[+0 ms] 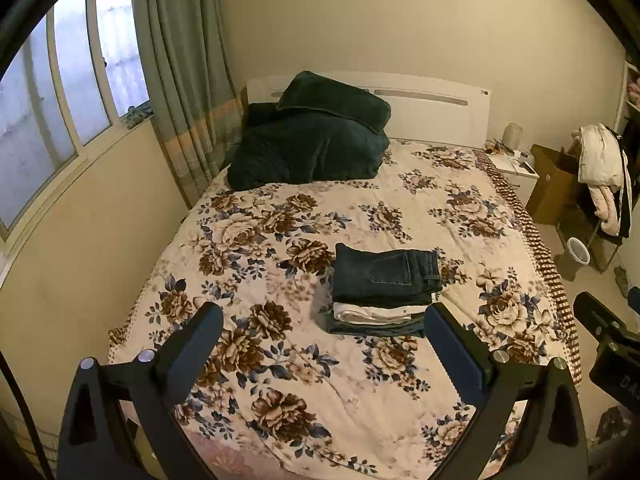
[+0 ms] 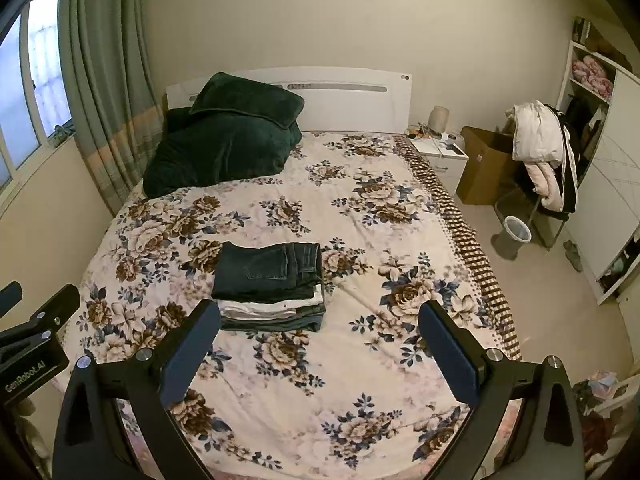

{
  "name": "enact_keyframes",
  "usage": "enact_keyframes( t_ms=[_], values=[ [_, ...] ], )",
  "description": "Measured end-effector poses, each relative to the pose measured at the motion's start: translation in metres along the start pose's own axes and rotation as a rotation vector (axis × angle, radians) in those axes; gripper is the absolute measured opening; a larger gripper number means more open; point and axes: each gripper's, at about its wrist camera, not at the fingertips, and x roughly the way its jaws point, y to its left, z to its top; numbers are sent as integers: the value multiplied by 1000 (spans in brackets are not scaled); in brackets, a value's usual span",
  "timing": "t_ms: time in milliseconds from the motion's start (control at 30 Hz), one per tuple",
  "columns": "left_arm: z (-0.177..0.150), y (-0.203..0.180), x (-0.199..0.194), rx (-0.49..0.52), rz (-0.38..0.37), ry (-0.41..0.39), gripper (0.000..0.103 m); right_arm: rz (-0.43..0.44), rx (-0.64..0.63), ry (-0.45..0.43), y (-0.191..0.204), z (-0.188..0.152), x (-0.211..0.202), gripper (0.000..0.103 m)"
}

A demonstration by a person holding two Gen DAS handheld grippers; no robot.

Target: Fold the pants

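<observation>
A stack of folded pants point(image 1: 382, 294) lies on the floral bedspread point(image 1: 280, 360): dark jeans on top, a white pair under them, a dark pair at the bottom. It also shows in the right wrist view point(image 2: 270, 286). My left gripper point(image 1: 322, 314) is open and empty, held above the near part of the bed, with its right finger just in front of the stack. My right gripper point(image 2: 320, 312) is open and empty, to the right of the stack, its left finger near the stack's front corner. The other gripper's body shows at each view's edge.
A dark green blanket and pillow point(image 1: 312, 140) lie at the head of the bed by the white headboard point(image 2: 352, 100). A nightstand point(image 2: 440, 152), cardboard box point(image 2: 484, 164), chair with clothes point(image 2: 540, 152), small bin point(image 2: 517, 230) and shelves stand right of the bed. Window and curtain are on the left.
</observation>
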Motion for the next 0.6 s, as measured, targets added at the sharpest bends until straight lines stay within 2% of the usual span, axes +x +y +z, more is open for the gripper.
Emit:
enact_keyframes(
  t_ms=[600],
  values=[
    [4,4,5,1,-7,1,103,13,-7,11,9,-11,0,101]
  ],
)
